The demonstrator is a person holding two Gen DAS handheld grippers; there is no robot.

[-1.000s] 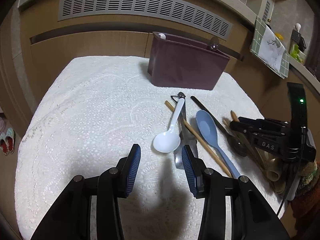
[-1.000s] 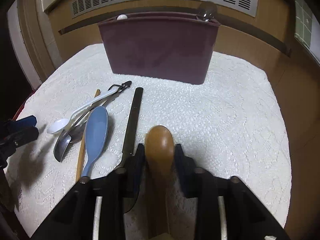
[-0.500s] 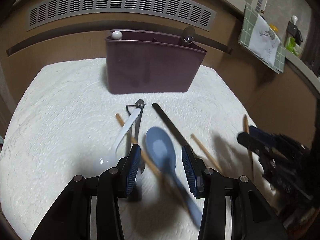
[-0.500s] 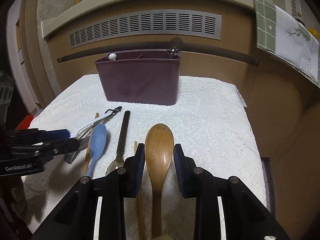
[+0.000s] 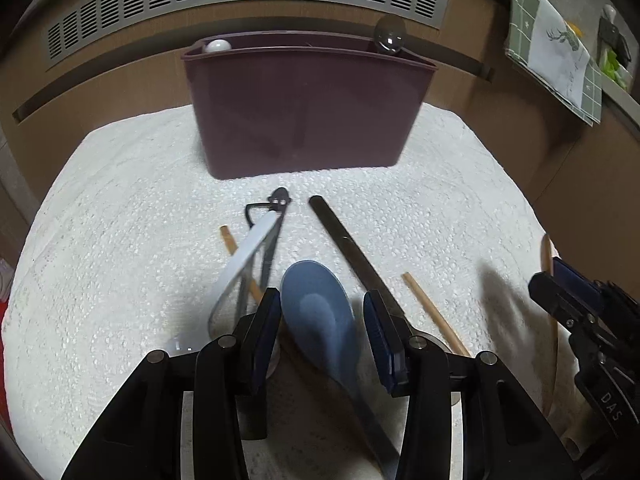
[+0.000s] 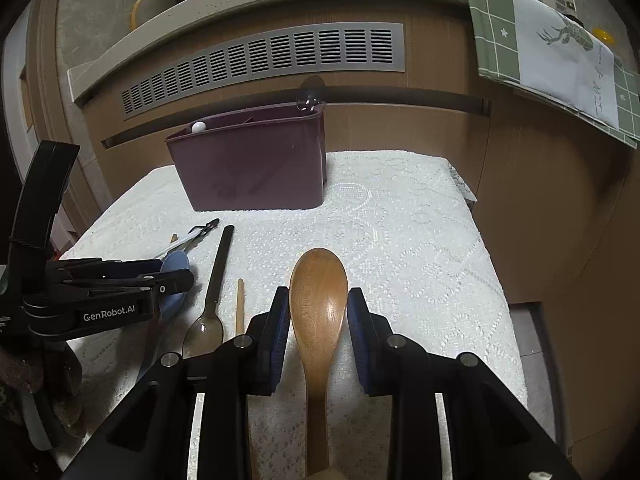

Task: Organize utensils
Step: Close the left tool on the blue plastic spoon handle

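My left gripper [image 5: 320,332] is open, its pads on either side of the bowl of a blue spoon [image 5: 320,320] that lies on the white cloth. A white spoon [image 5: 244,264], a dark metal utensil [image 5: 268,248], chopsticks [image 5: 434,312] and a long dark-handled spoon [image 5: 348,240] lie around it. My right gripper [image 6: 318,332] is shut on the handle of a wooden spoon [image 6: 318,300] and holds it above the cloth. The maroon utensil holder [image 5: 304,108] stands at the back, also seen in the right wrist view [image 6: 252,164].
The white lace cloth [image 6: 400,240] covers a small table with its edges close on all sides. A wooden cabinet with a grey vent [image 6: 260,60] stands behind. A green towel [image 6: 552,52] hangs at the upper right. The holder holds a white and a metal utensil.
My left gripper has moved right and down over the blue spoon. My right gripper has lifted the wooden spoon and pulled back from the holder.
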